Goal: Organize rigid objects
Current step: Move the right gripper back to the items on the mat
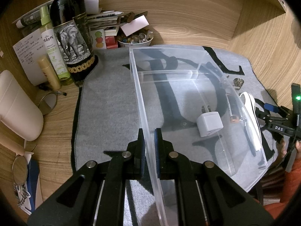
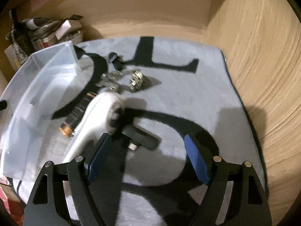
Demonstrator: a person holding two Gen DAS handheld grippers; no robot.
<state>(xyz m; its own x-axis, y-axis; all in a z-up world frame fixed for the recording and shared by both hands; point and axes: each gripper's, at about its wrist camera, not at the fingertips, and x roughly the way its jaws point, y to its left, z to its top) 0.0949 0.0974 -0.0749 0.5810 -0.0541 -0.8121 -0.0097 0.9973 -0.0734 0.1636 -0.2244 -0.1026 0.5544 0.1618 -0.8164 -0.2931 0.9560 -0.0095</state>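
Observation:
A clear plastic organizer box (image 1: pixel 188 60) lies on a grey mat (image 1: pixel 112 103). A white plug adapter (image 1: pixel 209 123) sits inside it. My left gripper (image 1: pixel 149 141) is shut on the box's near wall. My right gripper (image 2: pixel 147 148) is open and empty, and shows at the right of the left wrist view (image 1: pixel 278 124). Just ahead of it lie a white handled tool (image 2: pixel 101 111), a dark USB stick (image 2: pixel 141 137), a battery (image 2: pixel 69 126), metal clips (image 2: pixel 137 81) and keys (image 2: pixel 111 79). The box (image 2: pixel 37 86) is to their left.
A wine bottle (image 1: pixel 73 32), a spray bottle (image 1: pixel 53 45), a gold tube (image 1: pixel 49 71), papers and a bowl of beads (image 1: pixel 135 38) crowd the back left. A white container (image 1: pixel 17 107) and a round mirror (image 1: pixel 19 169) lie at left. Wooden walls enclose the desk.

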